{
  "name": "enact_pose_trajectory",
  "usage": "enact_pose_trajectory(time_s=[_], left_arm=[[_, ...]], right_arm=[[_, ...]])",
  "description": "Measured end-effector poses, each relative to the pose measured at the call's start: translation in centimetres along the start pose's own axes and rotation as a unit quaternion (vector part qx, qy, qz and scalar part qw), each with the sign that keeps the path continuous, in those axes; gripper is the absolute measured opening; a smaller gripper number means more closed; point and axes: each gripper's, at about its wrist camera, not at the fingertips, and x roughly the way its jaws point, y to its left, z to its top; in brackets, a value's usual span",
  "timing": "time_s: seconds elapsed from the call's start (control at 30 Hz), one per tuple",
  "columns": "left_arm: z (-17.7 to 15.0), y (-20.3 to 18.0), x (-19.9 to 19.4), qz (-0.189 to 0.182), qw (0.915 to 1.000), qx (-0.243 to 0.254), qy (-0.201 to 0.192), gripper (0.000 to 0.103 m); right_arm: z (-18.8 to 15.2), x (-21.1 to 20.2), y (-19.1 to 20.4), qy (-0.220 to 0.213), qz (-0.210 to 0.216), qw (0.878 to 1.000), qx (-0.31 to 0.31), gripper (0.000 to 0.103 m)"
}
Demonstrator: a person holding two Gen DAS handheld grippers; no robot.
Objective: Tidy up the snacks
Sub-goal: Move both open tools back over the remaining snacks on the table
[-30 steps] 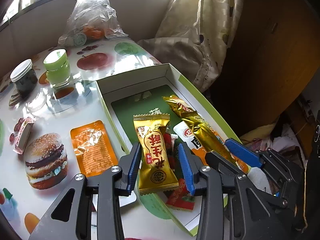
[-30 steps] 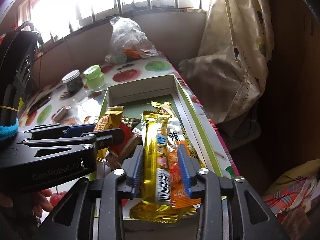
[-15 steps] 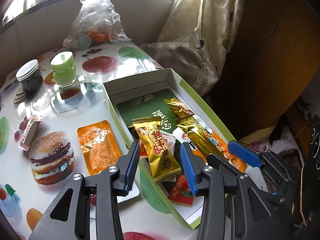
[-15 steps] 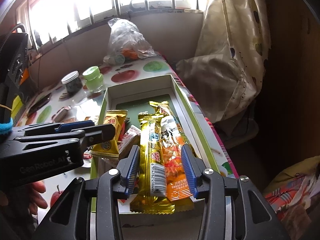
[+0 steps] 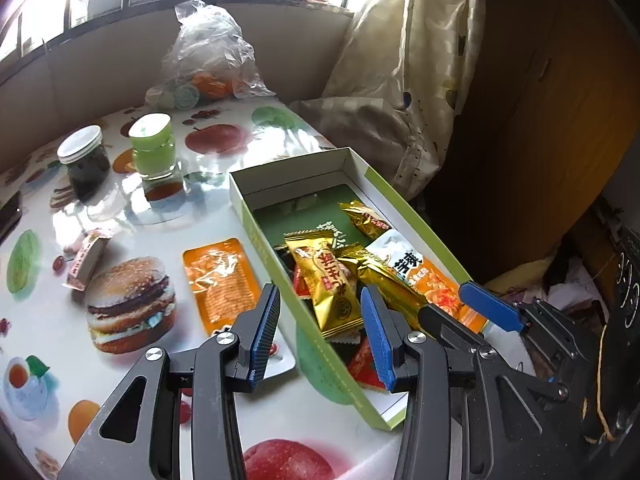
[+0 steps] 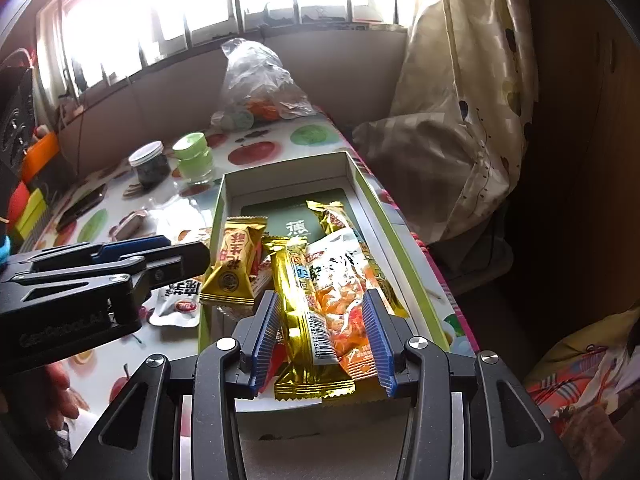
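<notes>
The right tongs [image 6: 324,338] hang spread above the near end of the box [image 6: 374,204], gripping nothing. A long gold wrapper [image 6: 298,300] and an orange packet [image 6: 344,292] lie beneath. The left tongs [image 6: 168,252] reach in beside a gold candy [image 6: 234,264]

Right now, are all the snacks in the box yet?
Not yet. Several are in the green box already: the gold peanut candy, a long gold bar and an orange-white pack. Nothing is in hand: the left gripper and right gripper are both open. Left on the table: the orange packet, a small pink snack and a white pouch.
</notes>
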Motion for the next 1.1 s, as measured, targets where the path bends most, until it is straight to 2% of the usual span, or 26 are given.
enact_pose_trajectory(time_s=[0.17, 0.67, 1.1], left_arm=[[-0.4, 0.3, -1.0, 0.018, 0.9998, 0.005, -0.01, 0.044], [-1.8, 1.6, -3.0, 0.037, 0.9991, 0.001, -0.02, 0.044], [-4.0, 7.7, -4.1, 0.064, 0.9959, -0.062, -0.018, 0.044]], right_arm=[[0.0, -0.4, 0.5, -0.004, 0.004, 1.0, -0.002, 0.042], [-0.3, -1.1, 2.7, -0.005, 0.017, 1.0, -0.01, 0.042], [-0.1, -0.1, 6.1, 0.007, 0.048, 0.999, -0.021, 0.042]])
